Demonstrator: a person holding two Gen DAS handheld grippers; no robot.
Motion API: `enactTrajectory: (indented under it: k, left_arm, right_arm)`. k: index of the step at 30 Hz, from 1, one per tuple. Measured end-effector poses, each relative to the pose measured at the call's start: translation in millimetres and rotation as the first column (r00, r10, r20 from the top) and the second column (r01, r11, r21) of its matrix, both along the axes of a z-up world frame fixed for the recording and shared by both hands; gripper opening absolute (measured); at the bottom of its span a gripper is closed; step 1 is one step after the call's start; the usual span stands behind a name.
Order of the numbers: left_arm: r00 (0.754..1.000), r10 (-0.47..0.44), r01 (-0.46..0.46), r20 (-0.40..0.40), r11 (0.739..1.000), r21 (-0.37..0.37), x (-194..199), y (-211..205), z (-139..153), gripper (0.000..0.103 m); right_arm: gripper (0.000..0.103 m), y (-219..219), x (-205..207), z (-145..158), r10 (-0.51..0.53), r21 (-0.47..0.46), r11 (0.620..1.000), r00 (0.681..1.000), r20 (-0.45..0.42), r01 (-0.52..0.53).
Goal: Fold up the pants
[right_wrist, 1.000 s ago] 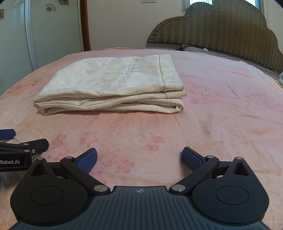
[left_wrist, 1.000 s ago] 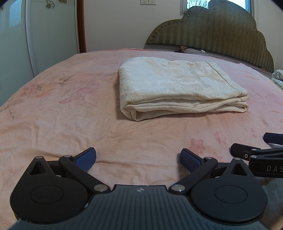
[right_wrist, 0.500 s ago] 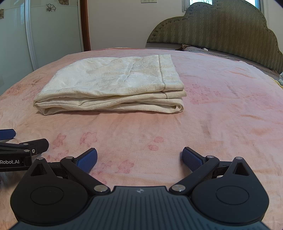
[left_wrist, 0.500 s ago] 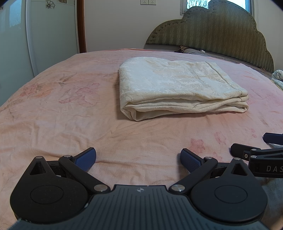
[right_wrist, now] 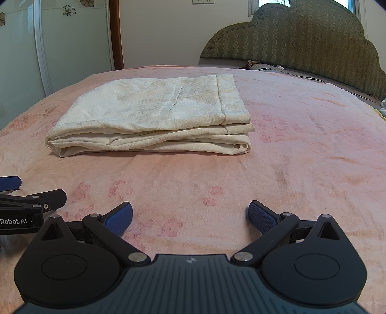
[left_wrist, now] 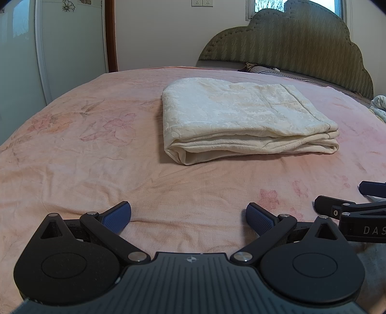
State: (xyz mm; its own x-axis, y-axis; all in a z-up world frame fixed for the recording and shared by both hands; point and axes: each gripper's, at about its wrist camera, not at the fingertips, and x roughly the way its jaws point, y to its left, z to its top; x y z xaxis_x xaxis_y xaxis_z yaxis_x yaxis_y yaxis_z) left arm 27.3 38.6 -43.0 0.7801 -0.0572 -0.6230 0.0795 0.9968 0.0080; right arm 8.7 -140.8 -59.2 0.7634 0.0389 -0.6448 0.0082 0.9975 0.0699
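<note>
While the folded pants (left_wrist: 243,120) lay on the bed (left_wrist: 84,157) | left hand-held gripper (left_wrist: 189,215) gaped empty, well short | right hand-held gripper (right_wrist: 190,215) likewise spread, holding nothing

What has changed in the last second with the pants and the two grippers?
Nothing visibly changed. The folded cream pants lie in the same spot on the pink bedspread, and the left hand-held gripper and right hand-held gripper both remain open, short of the pants.

Bedroom setup: pink floral-print bedspread (left_wrist: 96,169) on the bed, scalloped olive-green padded headboard (right_wrist: 301,41) against a cream wall (left_wrist: 156,36), frosted flower-decal wardrobe doors (right_wrist: 72,43) on the left, daylight through a small window (left_wrist: 267,4).
</note>
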Motion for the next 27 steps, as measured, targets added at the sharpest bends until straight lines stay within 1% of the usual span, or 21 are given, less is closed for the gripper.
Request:
enactTrajectory:
  k: [19,21,23,25,27]
  left_arm:
    - [1.000,-0.002,0.002,-0.008,1.000,0.001,1,1,1,0.103]
    - [1.000,-0.002,0.002,-0.007,1.000,0.001,0,1,1,0.103]
    - [1.000,-0.002,0.002,0.002,1.000,0.001,0,2,2,0.103]
    - [0.999,0.017,-0.017,0.034,1.000,-0.002,-4,5,6,0.102]
    - [0.999,0.016,-0.016,0.041,1.000,-0.014,-7,12,13,0.102]
  right_arm:
    - [0.103,1,0,0,0.000,-0.007,1.000,1.000,0.000,0.000]
    - [0.103,-1,0,0,0.000,0.003,1.000,1.000,0.000,0.000]
    - [0.103,-1,0,0,0.000,-0.001,1.000,1.000,0.000,0.000]
    - [0.103,-4,-1,1,0.003,0.007,1.000,1.000,0.000,-0.003]
    - [0.103,-7,-1,2,0.029,0.004,1.000,1.000,-0.001,-0.029]
